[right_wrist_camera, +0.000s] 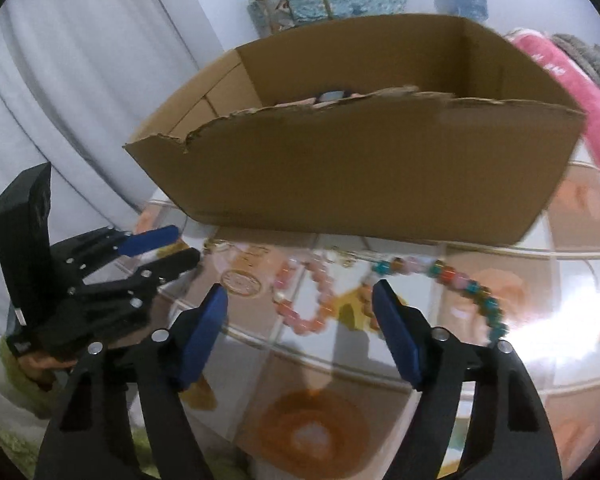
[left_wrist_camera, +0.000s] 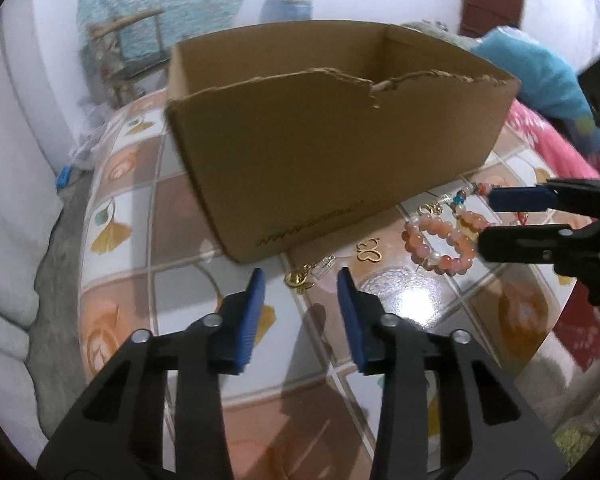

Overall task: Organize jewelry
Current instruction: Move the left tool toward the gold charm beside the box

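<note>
Patterned tiled tabletop (left_wrist_camera: 124,184) under a glare patch, pale curtain and clutter beyond. Open cardboard box (left_wrist_camera: 324,148) at the far side, torn along its near rim; something pale just visible inside from the right wrist view, too hidden to name. Jewelry loose on the tiles just near the box: pink bead bracelet (left_wrist_camera: 440,242), multicoloured bead strand (right_wrist_camera: 460,284) to its right, gold butterfly charm (left_wrist_camera: 369,251), small gold piece (left_wrist_camera: 300,278) further left. Left gripper (left_wrist_camera: 300,280) apart and empty, hovering near the small gold piece. Right gripper (right_wrist_camera: 300,300) likewise apart and empty, fingers either side of the pink bracelet in its own view, above rather than touching as far as can be told. Step in hand, by the look of it: picking up. Next: lower, close on the beads, lift over the torn rim, drop in the box.
</note>
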`<state>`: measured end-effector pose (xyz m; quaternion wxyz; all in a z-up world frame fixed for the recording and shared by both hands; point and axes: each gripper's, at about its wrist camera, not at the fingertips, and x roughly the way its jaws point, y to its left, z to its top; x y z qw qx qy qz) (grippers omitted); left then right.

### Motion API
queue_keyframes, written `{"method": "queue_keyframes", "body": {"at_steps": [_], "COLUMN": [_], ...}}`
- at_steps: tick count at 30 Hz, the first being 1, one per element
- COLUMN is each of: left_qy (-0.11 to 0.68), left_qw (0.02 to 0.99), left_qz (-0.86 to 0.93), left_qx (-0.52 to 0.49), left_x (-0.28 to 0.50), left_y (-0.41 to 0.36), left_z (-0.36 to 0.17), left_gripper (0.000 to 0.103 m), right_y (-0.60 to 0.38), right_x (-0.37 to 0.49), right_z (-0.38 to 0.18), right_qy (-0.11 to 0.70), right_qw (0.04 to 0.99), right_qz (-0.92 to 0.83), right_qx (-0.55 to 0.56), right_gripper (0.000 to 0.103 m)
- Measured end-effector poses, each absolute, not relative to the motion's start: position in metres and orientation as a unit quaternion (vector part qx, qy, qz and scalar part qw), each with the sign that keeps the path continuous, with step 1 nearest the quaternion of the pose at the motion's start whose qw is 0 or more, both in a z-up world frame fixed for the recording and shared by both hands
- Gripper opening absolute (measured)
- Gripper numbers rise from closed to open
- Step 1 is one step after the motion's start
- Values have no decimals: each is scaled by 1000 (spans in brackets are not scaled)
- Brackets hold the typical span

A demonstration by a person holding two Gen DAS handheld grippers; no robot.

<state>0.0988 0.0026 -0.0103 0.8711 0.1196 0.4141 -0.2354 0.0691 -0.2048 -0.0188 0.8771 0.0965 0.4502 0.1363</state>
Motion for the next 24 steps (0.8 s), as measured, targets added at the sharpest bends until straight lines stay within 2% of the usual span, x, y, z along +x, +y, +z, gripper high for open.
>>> {"method": "queue_keyframes", "body": {"at_steps": [3,11,24], "left_qy": [413,422,434], "left_qw": [867,857,846], "left_qz": [-243,-255,-275], "left_qx": [133,150,142], "left_x": [103,110,103], "left_y": [-1,-5,1], "left_z": [-11,-16,-17], "left_gripper": [20,2,0], "right_y": [-196,-183,-186], "right_x": [73,81,92], "right_z": [-20,-24,-21], "right_qy": [452,461,465], "right_qw": [876,869,866], "right_qz": [144,154,158], "right_qx": [92,92,94], "right_gripper": [62,61,61]}}
